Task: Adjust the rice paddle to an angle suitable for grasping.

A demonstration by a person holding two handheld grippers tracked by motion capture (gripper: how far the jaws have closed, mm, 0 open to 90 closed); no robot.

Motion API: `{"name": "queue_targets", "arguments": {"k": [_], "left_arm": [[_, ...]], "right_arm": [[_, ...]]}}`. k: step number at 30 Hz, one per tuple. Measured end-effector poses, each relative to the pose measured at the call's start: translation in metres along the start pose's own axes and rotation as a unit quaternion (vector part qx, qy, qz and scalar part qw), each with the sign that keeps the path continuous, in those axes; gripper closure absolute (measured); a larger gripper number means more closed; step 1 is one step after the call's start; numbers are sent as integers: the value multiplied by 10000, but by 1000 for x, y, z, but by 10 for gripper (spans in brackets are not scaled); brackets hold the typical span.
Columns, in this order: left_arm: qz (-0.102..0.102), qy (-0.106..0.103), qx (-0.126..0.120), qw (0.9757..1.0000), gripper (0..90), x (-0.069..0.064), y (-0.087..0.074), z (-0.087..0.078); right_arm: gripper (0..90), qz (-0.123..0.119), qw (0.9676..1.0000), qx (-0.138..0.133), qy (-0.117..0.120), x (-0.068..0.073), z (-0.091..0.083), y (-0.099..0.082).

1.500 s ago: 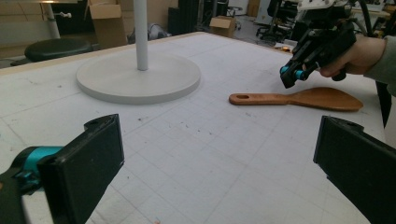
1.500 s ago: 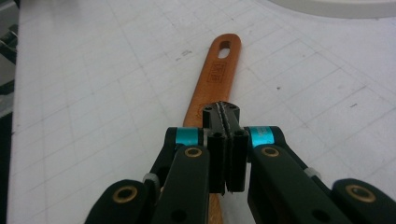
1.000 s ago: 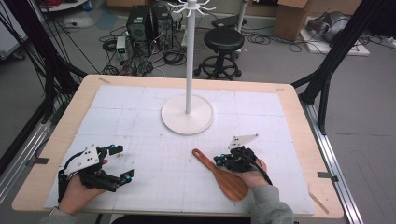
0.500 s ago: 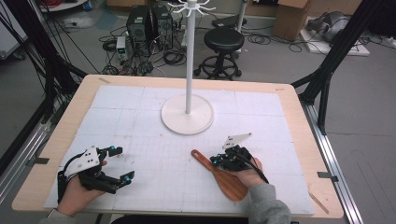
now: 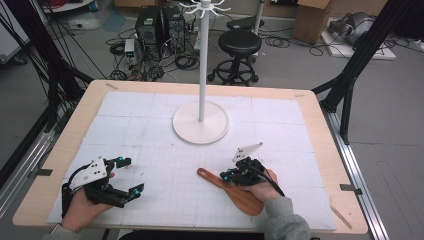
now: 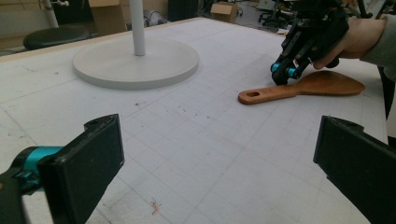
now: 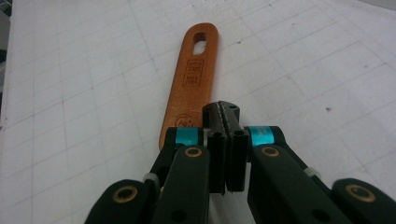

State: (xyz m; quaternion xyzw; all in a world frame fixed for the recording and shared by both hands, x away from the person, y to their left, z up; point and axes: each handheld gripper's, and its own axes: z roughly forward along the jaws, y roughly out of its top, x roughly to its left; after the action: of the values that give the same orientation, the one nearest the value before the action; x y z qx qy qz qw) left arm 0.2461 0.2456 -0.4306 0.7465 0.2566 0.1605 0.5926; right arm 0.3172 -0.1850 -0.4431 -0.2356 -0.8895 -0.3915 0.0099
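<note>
Resting closed, right claw [image 5: 229, 176] touches spatula [image 5: 235, 192], near table edge [image 5: 200, 226].

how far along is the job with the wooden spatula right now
Early. The wooden spatula lies flat on the table. In hand: the right gripper, jaws shut together with nothing between them, is over its handle. Left: gripping and lifting it. The left gripper waits open.

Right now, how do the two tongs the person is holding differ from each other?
The left tongs stand wide open over bare table, while the right tongs are pressed shut. The left tongs are away from any object; the right tongs sit at the wooden spatula, near where its handle meets the blade. In the right gripper view the shut jaws lie over the handle, not around it. Both are black with teal accents, each in one hand.
</note>
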Motion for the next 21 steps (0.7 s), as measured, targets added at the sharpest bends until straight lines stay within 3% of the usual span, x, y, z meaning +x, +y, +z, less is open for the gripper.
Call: {"name": "queue_targets", "arguments": {"k": [21], "left_arm": [[14, 13, 13, 10000, 21, 0, 0, 1]], "right_arm": [[899, -519, 9982, 168, 265, 17, 10, 8]]}}
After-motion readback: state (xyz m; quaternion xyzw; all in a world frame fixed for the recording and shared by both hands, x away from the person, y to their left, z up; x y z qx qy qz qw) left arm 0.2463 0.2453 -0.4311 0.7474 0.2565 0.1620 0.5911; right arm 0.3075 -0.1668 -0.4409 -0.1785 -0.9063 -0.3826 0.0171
